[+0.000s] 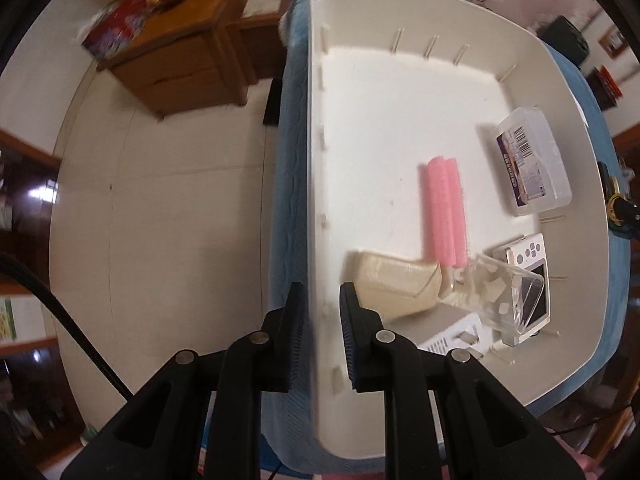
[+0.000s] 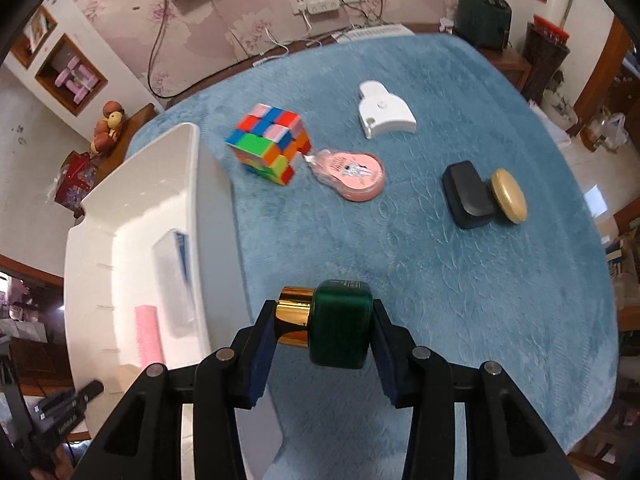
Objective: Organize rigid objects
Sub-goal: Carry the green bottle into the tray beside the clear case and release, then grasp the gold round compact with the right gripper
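Pinching the white bin's side wall, your left gripper has one finger on each side. Your right gripper clamps a green bottle with a gold cap, raised over the blue tablecloth just beside the bin's outer wall.

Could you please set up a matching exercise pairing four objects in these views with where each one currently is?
Things:
1. green bottle
2. puzzle cube
3. pink roller
4. white bin

Places:
A. lying inside the bin
B. clamped at its wall by the left gripper
C. on the blue cloth, beside a pink case
D. held in the right gripper

Pairs: 1-D, 2-C, 3-A, 4-B
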Motion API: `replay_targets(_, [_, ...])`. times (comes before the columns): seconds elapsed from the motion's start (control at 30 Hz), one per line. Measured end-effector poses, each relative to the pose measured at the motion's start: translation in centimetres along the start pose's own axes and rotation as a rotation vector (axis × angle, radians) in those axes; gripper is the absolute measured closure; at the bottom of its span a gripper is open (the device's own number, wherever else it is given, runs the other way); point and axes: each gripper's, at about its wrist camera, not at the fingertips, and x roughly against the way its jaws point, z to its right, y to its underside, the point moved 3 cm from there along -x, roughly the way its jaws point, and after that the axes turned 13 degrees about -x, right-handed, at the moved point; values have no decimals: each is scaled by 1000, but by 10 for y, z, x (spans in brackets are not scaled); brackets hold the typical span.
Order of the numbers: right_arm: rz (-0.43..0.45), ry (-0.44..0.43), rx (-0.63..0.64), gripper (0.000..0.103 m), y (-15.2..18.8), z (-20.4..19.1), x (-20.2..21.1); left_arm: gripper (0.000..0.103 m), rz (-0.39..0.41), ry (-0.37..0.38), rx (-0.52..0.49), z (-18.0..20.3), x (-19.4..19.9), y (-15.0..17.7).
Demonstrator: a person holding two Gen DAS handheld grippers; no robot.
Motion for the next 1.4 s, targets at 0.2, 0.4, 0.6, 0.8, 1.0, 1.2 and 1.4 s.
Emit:
replay_targets(0.2, [51,6,31,58,18,-21,28,84,20,22,-57,-13,-1,-14])
replay_targets(0.4, [64,2,73,58,42,-46,39,84,21,82,-95,-21,-10,-23])
replay_targets(0.6, [22,-26,104,58,66,-68,37,84,25,106,-124,-15,-8,-22])
replay_targets(0.8, [-14,-50,150,56,83,-87,34,82,33,119,-131,-16,-6,-22])
replay_targets(1.0, [42,-49,180,40,77,-89,46,82,38,119,-133,-17,-6,-20])
replay_targets(1.2, [90,-2,194,36,63,-72,52,82,31,120,-110,-19,-8,-23])
replay_targets(1.4, [141,53,169,34,36,-32,60,82,13,94,-76,-20,-14,-29])
